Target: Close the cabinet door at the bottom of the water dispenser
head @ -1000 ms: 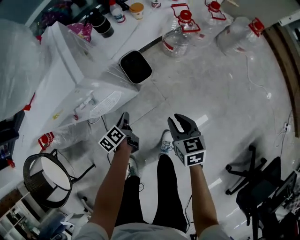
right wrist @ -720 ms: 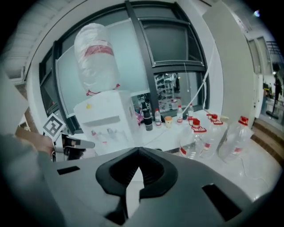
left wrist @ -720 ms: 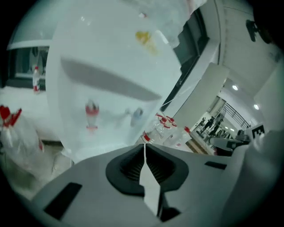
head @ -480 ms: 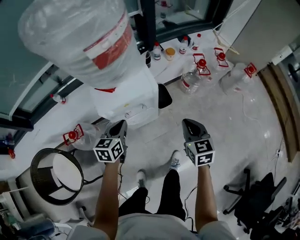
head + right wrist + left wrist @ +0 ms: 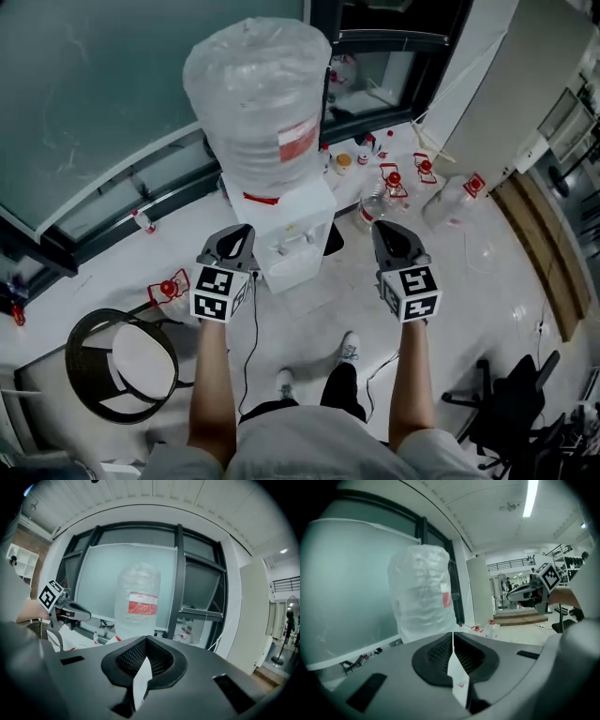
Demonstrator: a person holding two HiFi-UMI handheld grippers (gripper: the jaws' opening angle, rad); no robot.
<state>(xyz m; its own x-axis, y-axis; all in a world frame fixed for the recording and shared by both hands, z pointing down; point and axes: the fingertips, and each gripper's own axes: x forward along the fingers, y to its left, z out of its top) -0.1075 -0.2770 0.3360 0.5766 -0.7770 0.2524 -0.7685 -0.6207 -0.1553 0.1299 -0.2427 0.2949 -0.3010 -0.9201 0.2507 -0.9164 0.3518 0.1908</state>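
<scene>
I had both grippers raised level in front of the dispenser [image 5: 291, 246], which stood at the upper middle of the head view with its big wrapped bottle [image 5: 258, 103] on top. The left gripper [image 5: 236, 240] hung just left of the white body and the right gripper [image 5: 391, 236] to its right, neither touching it. In the left gripper view the fingers [image 5: 438, 656] were pressed together with nothing between them; in the right gripper view the fingers [image 5: 127, 660] were likewise closed and empty. The door at the bottom of the dispenser was out of sight from above, so I couldn't tell how it stood. Small bottles [image 5: 394, 178] lay on the floor [image 5: 309, 323] behind the dispenser, a round frame [image 5: 89, 333] sat at lower left and a chair [image 5: 511, 408] at lower right.
</scene>
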